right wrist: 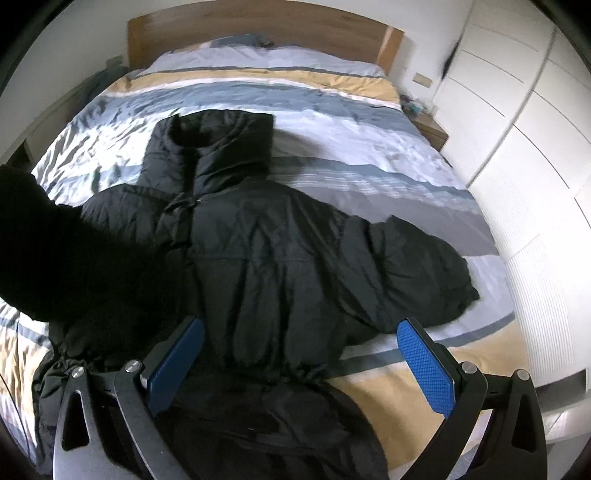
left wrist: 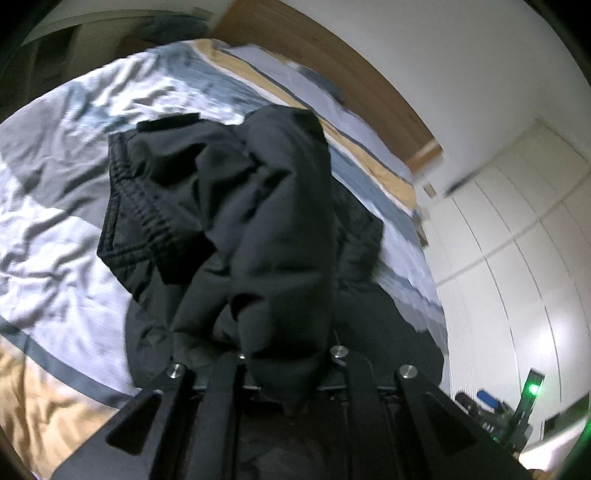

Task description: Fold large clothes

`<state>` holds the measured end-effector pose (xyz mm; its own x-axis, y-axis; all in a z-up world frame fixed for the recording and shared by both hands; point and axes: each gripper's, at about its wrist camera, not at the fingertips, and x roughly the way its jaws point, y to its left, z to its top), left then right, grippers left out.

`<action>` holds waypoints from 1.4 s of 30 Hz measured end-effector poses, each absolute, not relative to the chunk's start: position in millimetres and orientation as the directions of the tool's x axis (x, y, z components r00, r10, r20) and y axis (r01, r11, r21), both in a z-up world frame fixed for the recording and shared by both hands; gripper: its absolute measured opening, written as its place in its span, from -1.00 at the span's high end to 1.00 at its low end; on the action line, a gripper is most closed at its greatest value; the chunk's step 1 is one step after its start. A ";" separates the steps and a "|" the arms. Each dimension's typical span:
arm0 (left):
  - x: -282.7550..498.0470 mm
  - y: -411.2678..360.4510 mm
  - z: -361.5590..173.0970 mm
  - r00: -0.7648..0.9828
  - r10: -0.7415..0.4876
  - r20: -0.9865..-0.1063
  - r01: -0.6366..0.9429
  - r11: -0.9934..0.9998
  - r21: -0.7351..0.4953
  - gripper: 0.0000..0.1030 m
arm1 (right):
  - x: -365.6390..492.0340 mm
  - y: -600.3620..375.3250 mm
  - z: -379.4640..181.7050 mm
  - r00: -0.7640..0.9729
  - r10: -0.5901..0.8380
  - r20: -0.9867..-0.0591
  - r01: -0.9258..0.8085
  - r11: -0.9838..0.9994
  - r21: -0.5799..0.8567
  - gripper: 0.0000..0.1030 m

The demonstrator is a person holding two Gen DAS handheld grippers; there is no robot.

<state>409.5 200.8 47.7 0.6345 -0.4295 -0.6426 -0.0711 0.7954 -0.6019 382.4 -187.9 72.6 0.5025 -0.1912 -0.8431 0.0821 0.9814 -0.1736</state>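
Note:
A black puffer jacket [right wrist: 266, 258] lies spread on the striped bed [right wrist: 369, 155], collar toward the headboard, one sleeve [right wrist: 413, 266] stretched out to the right. My right gripper [right wrist: 301, 354] is open, its blue pads [right wrist: 424, 365] on either side of the jacket's hem, just above it. My left gripper [left wrist: 284, 369] is shut on the jacket's other sleeve [left wrist: 280, 229] and holds it lifted over the body; the fingertips are buried in fabric. That raised sleeve shows as a dark mass at the left of the right wrist view [right wrist: 55, 251].
A wooden headboard [right wrist: 258, 33] stands at the far end of the bed. White wardrobe doors [right wrist: 535, 147] run along the right side, with a small bedside table [right wrist: 430, 127] beside them. A device with a green light [left wrist: 532, 389] sits lower right.

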 end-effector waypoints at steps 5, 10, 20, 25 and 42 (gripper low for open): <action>412.7 127.8 48.2 0.569 -0.473 -0.673 0.011 0.822 -0.569 0.83 | 375.6 -215.3 75.1 0.494 -0.220 -0.841 0.129 0.975 -0.179 -0.99; 409.9 66.6 35.8 0.506 -0.448 -0.737 0.082 0.875 -0.476 0.83 | 369.8 -231.0 76.3 0.488 -0.246 -0.838 0.156 0.969 -0.193 -0.99; 378.3 19.4 -24.1 0.372 -0.407 -0.834 0.189 0.913 -0.361 0.81 | 364.8 -226.9 71.4 0.477 -0.259 -0.840 0.139 0.966 -0.219 -0.99; 378.1 24.9 -40.4 0.354 -0.398 -0.846 0.216 0.915 -0.340 0.76 | 365.8 -216.1 68.4 0.473 -0.254 -0.843 0.124 0.967 -0.222 -0.99; 360.2 5.7 -54.9 0.283 -0.414 -0.865 0.330 0.889 -0.318 -0.14 | 371.1 -191.4 66.3 0.479 -0.240 -0.844 0.085 0.970 -0.228 -0.99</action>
